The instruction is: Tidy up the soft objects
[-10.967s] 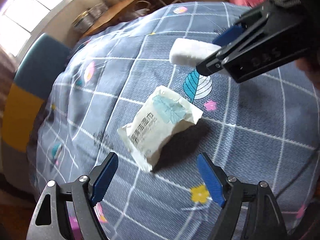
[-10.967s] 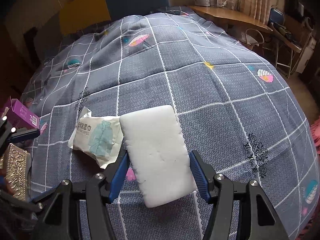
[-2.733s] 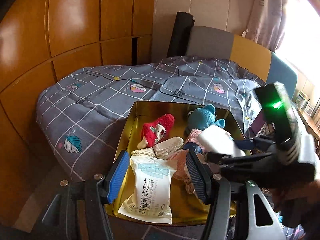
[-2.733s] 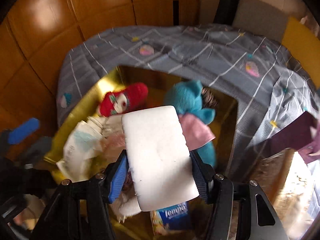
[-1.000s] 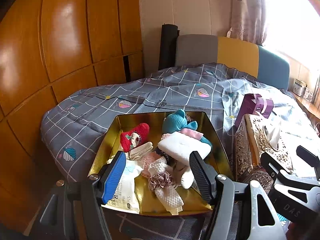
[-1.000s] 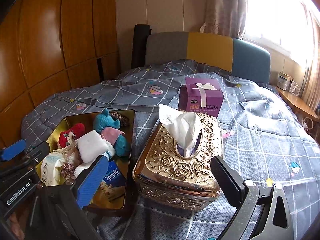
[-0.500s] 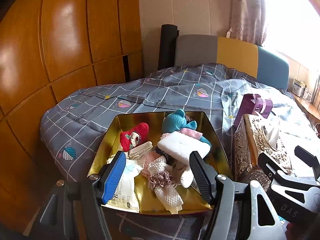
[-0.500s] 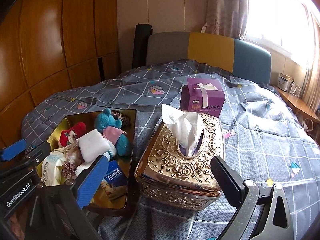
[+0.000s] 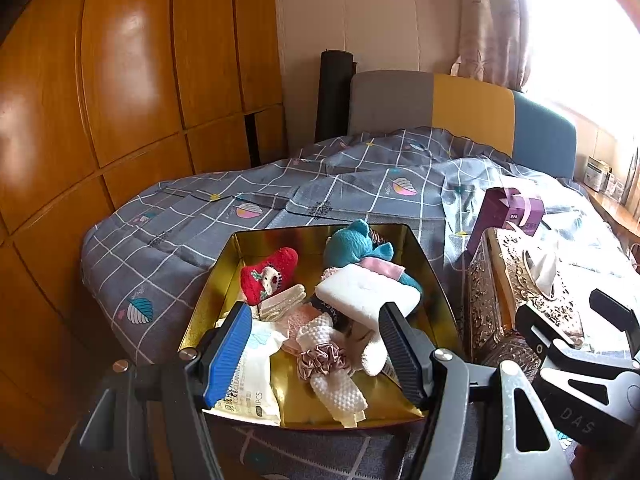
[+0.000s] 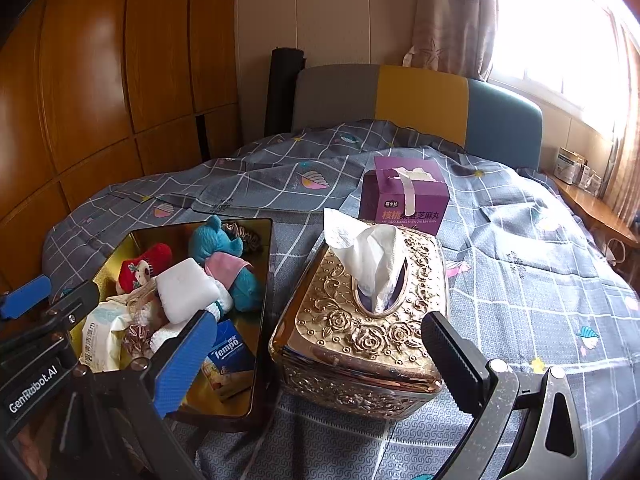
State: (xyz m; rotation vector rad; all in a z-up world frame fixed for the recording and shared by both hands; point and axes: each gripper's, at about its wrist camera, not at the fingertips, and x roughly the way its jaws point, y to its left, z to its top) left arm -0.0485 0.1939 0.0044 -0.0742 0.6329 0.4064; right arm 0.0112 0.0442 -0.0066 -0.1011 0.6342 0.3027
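A gold tin (image 9: pixel 432 276) (image 10: pixel 262 280) sits on the bed and holds soft things: a white sponge (image 9: pixel 366 290) (image 10: pixel 186 290), a wet-wipes pack (image 9: pixel 250 376) (image 10: pixel 102 338), a red sock (image 9: pixel 268 274), a teal plush (image 9: pixel 352 242) (image 10: pixel 218 246), scrunchies and knit pieces. My left gripper (image 9: pixel 316 356) is open and empty, held back above the tin's near edge. My right gripper (image 10: pixel 324 364) is open and empty in front of the gold tissue box.
An ornate gold tissue box (image 10: pixel 368 320) (image 9: pixel 516 280) stands right of the tin. A purple carton (image 10: pixel 404 198) (image 9: pixel 506 210) sits behind it. The grey checked duvet (image 10: pixel 520 264) covers the bed. Wooden wardrobe panels (image 9: pixel 120 100) stand at the left.
Both grippers have let go of the wipes pack and the sponge, which now lie in the tin. Over the last second both views hardly shift.
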